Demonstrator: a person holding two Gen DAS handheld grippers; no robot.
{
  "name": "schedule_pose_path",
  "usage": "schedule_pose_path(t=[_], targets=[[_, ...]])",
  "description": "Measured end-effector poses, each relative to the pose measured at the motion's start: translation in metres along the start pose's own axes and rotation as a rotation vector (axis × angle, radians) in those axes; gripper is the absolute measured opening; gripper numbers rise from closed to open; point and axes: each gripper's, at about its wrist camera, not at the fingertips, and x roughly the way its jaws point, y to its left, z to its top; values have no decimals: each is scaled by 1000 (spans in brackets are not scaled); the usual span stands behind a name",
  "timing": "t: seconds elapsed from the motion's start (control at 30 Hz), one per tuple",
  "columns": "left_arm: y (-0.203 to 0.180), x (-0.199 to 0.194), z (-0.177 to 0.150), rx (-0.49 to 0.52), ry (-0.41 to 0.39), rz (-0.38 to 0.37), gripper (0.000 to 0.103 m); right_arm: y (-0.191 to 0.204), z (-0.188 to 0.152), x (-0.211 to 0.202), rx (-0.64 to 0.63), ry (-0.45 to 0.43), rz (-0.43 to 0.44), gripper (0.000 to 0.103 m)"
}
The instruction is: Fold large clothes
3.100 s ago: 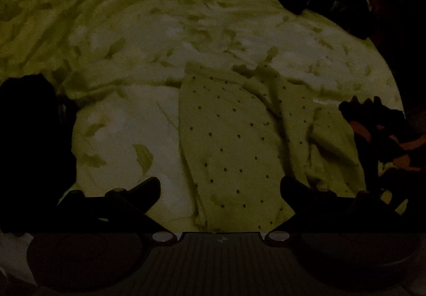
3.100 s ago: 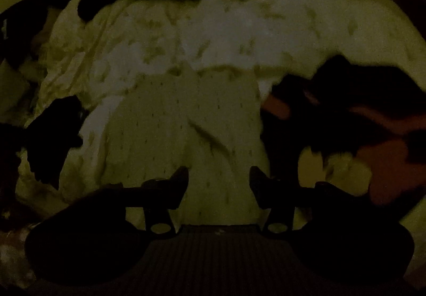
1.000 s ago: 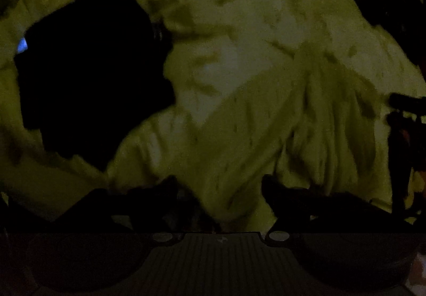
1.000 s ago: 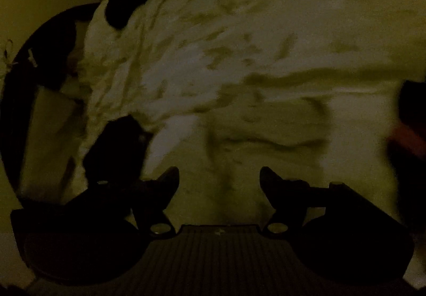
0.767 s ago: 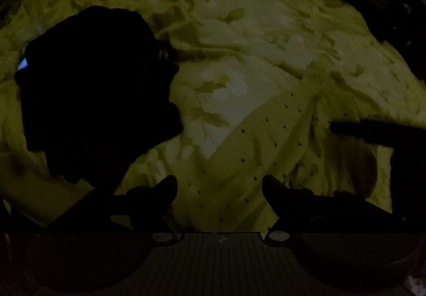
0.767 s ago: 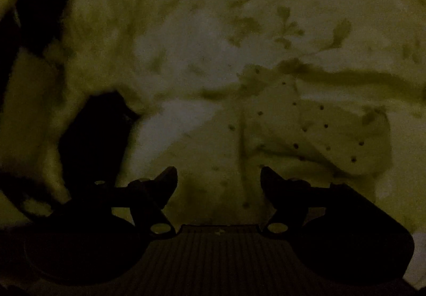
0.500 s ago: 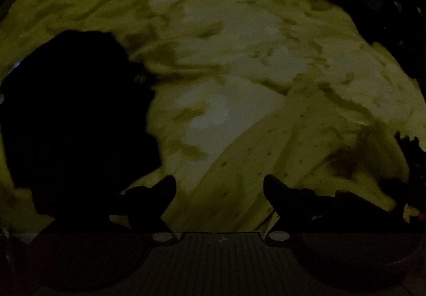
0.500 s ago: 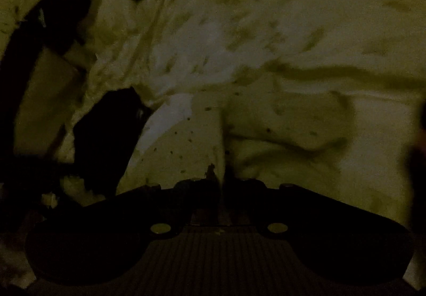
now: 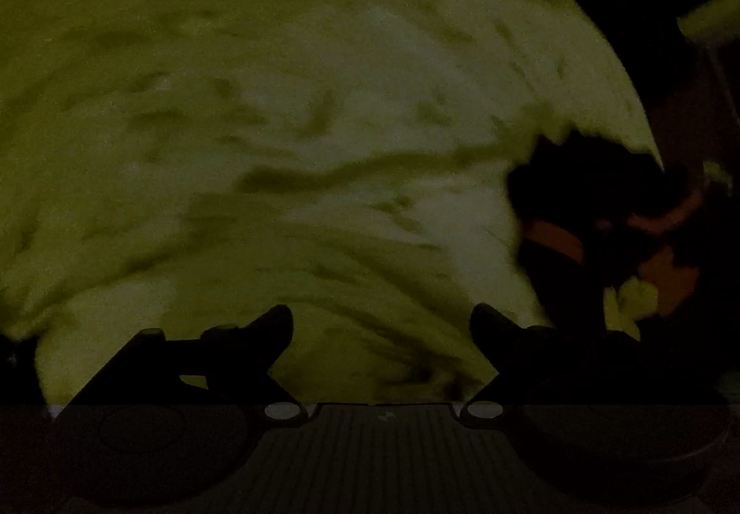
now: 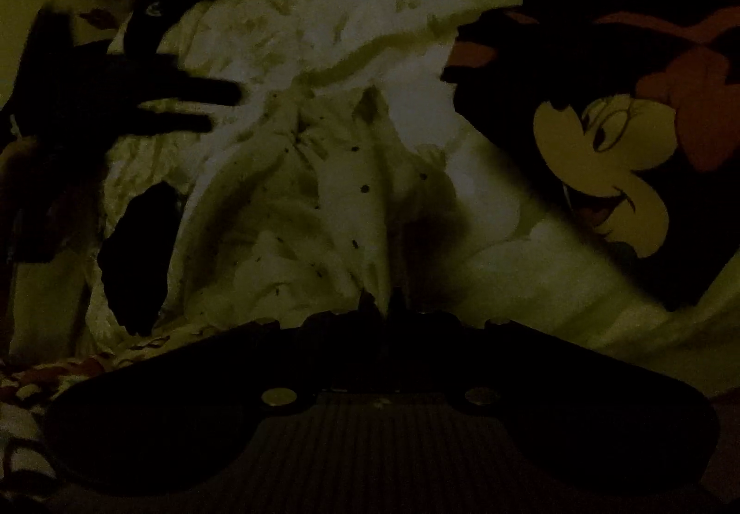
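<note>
A: Clothes first: where did the big dotted garment [image 10: 323, 199] lie?

B: It lay crumpled across the middle of the right wrist view, a pale cloth with small dark dots, on a rumpled, leaf-patterned bedsheet [image 10: 370, 5] that filled most of both dim views. In the left wrist view the sheet [image 9: 323, 97] was blurred, and I could not tell the garment from it there.

A: What else lay on the sheet?

B: A dark printed cloth [image 10: 624, 134] with a cartoon mouse face in cream and red lay to the right of the garment; the left view showed a dark cloth [image 9: 601, 213] with orange patches at its right edge. A small dark patch [image 10: 138, 255] sat just left of the garment.

A: And the tools?

B: The right gripper [image 10: 384, 306] had its fingers pressed together, pinching the garment's near edge. The left gripper [image 9: 381, 329] stood with its fingers wide apart above the sheet, holding nothing.
</note>
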Motion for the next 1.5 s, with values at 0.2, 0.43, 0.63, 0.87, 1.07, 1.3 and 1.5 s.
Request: schedule_pose_path(t=[0.2, 0.43, 0.63, 0.87, 1.07, 1.3, 1.5], targets=[[-37, 55, 13, -48, 111, -41, 103, 10, -4, 2, -38, -15, -28, 7], [-43, 113, -3, 70, 179, 213, 103, 27, -4, 0, -132, -17, -46, 7], [1, 58, 2, -155, -19, 16, 51, 33, 4, -10, -162, -98, -71, 7], [25, -95, 33, -242, -493, -150, 49, 56, 61, -66, -141, -399, -33, 6], [19, -245, 21, -164, -931, -165, 49, 115, 114, -148, -279, -747, 16, 2], [23, -267, -33, -201, -969, -90, 49, 178, 89, -182, -631, -898, 77, 2], [34, -251, -67, -256, -890, -115, 49, 146, 98, -161, -429, -715, 120, 21]])
